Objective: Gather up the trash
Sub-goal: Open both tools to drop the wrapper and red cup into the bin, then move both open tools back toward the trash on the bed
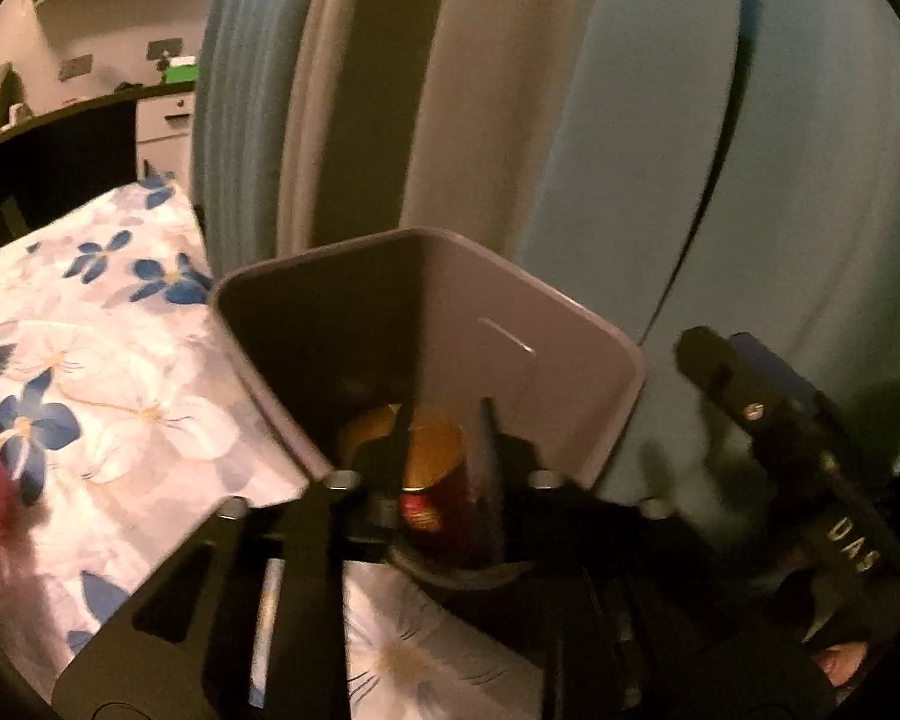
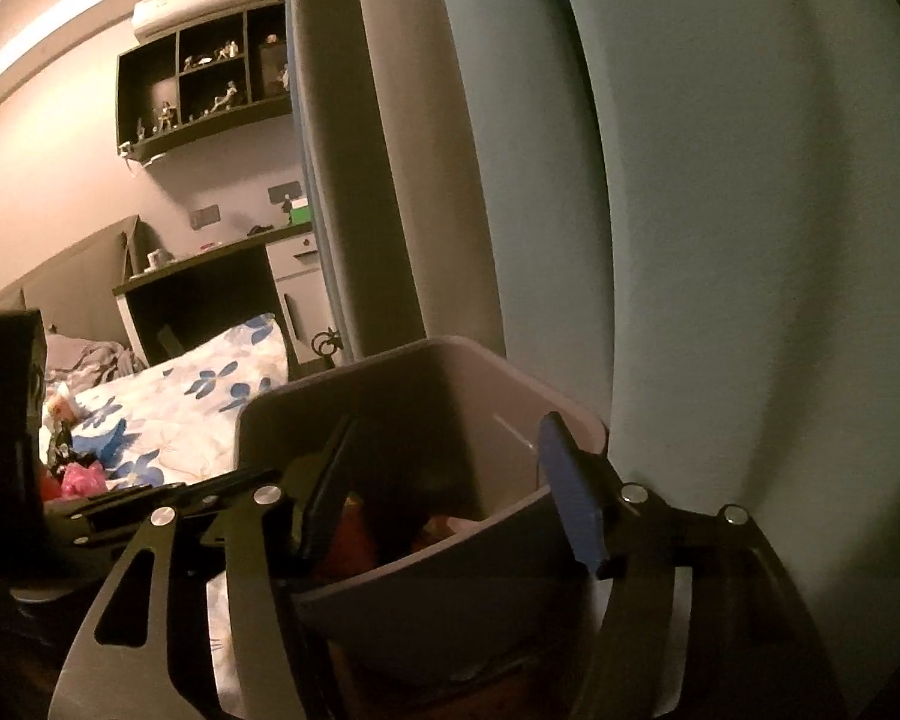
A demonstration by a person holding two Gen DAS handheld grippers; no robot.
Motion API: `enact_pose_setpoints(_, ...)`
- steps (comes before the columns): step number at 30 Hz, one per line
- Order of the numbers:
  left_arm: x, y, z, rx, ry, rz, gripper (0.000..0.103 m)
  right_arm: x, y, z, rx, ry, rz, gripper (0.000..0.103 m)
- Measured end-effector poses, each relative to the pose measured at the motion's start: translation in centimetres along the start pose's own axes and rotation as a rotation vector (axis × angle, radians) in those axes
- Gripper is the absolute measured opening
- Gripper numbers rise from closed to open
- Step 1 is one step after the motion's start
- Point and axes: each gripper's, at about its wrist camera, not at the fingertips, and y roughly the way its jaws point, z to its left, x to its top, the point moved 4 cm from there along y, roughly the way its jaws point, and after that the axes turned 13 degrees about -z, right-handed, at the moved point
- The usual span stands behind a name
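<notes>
Both tongs (image 1: 444, 420) (image 2: 450, 480) parted over bin (image 1: 570, 324), can (image 1: 435, 468) inside

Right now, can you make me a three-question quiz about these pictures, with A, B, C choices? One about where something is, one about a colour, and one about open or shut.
1. Where is the red-and-gold can?
A. on the flowery sheet
B. in the grey bin
C. on the floor

2. The sheet's darker flowers are:
A. green
B. black
C. blue

3. The right gripper is:
A. open
B. shut on the can
C. shut on the sheet

Answers:
1 B, the can shows inside the bin's walls.
2 C, blue petals lie among white ones.
3 A, its fingers stand apart over the bin, gripping nothing.
</notes>
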Motion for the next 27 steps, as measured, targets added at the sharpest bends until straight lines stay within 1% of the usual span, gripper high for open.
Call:
enact_pose_setpoints(1,0.1,-0.4,0.2,0.011,-0.001,-0.011,0.052,0.2,-0.3,0.1,0.0,0.003,-0.008,0.064)
enact_pose_setpoints(2,0.2,-1.1,0.6,0.035,-0.007,-0.033,0.059,0.3,-0.4,0.1,0.0,0.005,-0.013,0.068)
enact_pose_setpoints(3,0.4,-1.9,1.1,0.062,-0.017,-0.059,0.07,0.5,-0.7,0.2,0.001,0.009,-0.02,0.07)
enact_pose_setpoints(4,0.6,-2.8,1.6,0.092,-0.027,-0.08,0.08,0.6,-1.0,0.4,0.009,0.013,-0.026,0.071)
enact_pose_setpoints(6,0.8,-4.4,2.5,0.14,-0.041,-0.113,0.088,0.8,-1.7,0.9,0.024,0.01,-0.036,0.077)
enact_pose_setpoints(7,0.9,-5.5,3.0,0.181,-0.041,-0.13,0.091,0.9,-2.1,1.3,0.032,0.004,-0.044,0.079)
enact_pose_setpoints(10,0.9,-8.1,4.3,0.283,-0.029,-0.164,0.095,1.2,-3.2,2.4,0.056,-0.011,-0.066,0.084)
enact_pose_setpoints(12,0.8,-10.3,5.3,0.344,-0.03,-0.184,0.096,1.2,-3.9,3.1,0.075,-0.007,-0.074,0.087)
enact_pose_setpoints(15,0.3,-13.9,7.1,0.42,-0.066,-0.206,0.097,0.9,-4.8,4.5,0.102,-0.008,-0.07,0.088)
enact_pose_setpoints(17,-0.1,-16.0,8.3,0.456,-0.098,-0.218,0.097,0.6,-5.4,5.6,0.119,-0.011,-0.064,0.088)
enact_pose_setpoints(19,-0.5,-18.0,9.2,0.497,-0.099,-0.224,0.097,0.3,-5.9,6.8,0.142,-0.018,-0.057,0.088)
enact_pose_setpoints(22,-1.4,-21.7,11.1,0.612,-0.07,-0.246,0.097,-0.3,-7.0,8.7,0.181,-0.038,-0.044,0.089)
enact_pose_setpoints(27,-2.3,-27.0,14.6,0.741,-0.102,-0.281,0.097,-1.0,-8.1,12.3,0.251,-0.051,-0.022,0.089)
